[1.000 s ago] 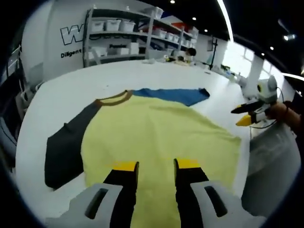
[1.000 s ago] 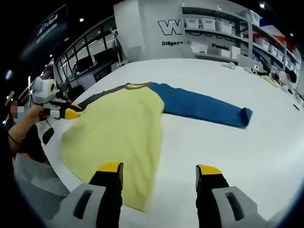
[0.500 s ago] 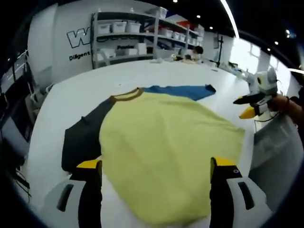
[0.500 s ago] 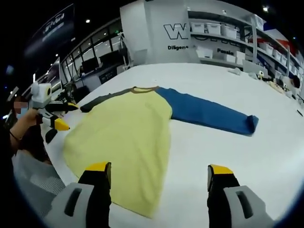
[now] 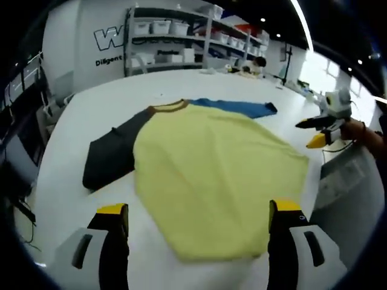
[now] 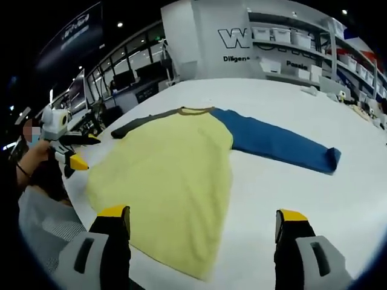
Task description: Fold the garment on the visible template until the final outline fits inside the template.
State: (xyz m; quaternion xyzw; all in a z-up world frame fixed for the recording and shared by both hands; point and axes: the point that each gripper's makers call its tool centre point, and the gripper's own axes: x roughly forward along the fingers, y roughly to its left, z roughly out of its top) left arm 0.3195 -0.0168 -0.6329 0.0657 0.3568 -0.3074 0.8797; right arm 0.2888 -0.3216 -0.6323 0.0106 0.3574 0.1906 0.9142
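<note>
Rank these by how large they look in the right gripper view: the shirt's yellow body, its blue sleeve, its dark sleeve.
1. yellow body
2. blue sleeve
3. dark sleeve, a thin strip here; it lies farther from the camera and is seen edge-on, so its true size is unsure.

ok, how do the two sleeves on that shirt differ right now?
The blue sleeve is bright blue; the dark sleeve is charcoal. In the right gripper view the blue sleeve lies stretched out straight from the yellow body, its cuff turned up at the end, while the dark sleeve angles off the opposite way. Both lie flat on the white table, not yet folded.
</note>
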